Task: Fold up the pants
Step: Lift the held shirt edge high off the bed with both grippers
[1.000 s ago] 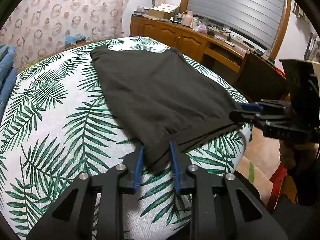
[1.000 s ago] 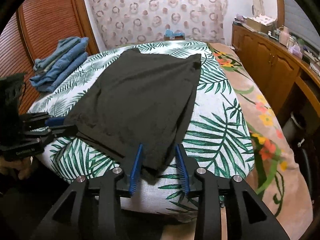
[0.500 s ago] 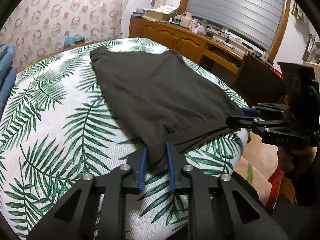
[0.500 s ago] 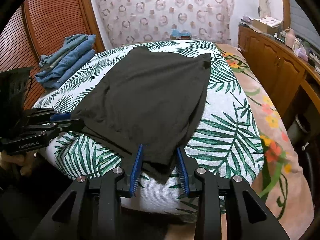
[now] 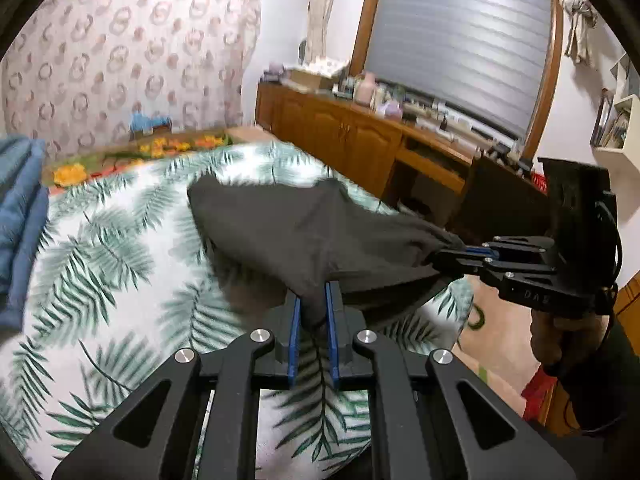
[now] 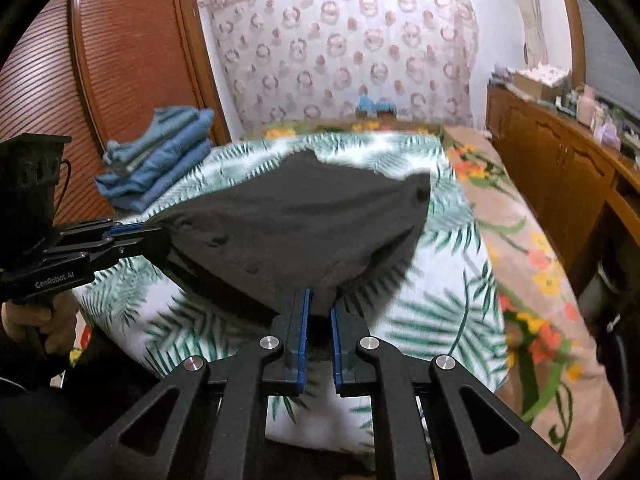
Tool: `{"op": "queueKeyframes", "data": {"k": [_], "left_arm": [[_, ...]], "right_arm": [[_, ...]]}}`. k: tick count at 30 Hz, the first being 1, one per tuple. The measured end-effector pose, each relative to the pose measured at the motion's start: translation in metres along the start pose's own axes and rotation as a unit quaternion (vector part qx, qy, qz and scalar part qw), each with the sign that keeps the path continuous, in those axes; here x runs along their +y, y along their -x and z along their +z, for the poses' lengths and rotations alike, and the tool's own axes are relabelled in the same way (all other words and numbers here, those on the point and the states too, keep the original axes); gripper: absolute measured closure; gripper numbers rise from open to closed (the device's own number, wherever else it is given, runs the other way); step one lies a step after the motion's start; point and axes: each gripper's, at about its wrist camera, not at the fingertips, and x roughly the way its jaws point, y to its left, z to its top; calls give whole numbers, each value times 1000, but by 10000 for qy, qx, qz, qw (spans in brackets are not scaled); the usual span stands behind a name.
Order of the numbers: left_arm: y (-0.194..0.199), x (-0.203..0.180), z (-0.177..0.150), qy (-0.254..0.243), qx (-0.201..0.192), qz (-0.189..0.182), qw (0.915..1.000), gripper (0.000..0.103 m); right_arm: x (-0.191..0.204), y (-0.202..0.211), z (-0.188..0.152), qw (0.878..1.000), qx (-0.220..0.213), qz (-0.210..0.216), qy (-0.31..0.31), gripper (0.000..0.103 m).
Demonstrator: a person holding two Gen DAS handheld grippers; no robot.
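A: Bedroom, palm-print bed [image 5: 100, 264] as reference. Status?

B: Left gripper [image 5: 312, 312] closing on near hem of black pants [image 5: 304, 232]; right gripper [image 6: 319, 312] clamped on other corner. Near end lifted off bed, far end down.

A: Next?

B: Probably carry hem to far end. Room ahead; jeans stack [image 6: 160, 160] at bed's left edge, cabinets [image 6: 560, 168] right.
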Motion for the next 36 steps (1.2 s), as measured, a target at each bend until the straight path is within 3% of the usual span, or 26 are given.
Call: {"op": "queueKeyframes", "data": {"k": [7,20,24,30,36], "left_arm": [[43,-2,34,-108,-612,-3,9981,91],[113,11,85,-343,-1462,501,9874,91],[116,19,91,-372,-1502,657,9858,92],[94,53,100,-199,-1333,804,9876,92],[69,85,108,31,-1178,909,9889,92]], "right_arm": [[15,33,32,9979,-562,16,334,94],[66,81,99,9825,-1517,153,1068,94],[71,72,107,9790,-1648,182,1183,94],[53,24,113,9819,-1447,298,1182,94],[40,-13,145,9844,-1193,365,1242,95]]}}
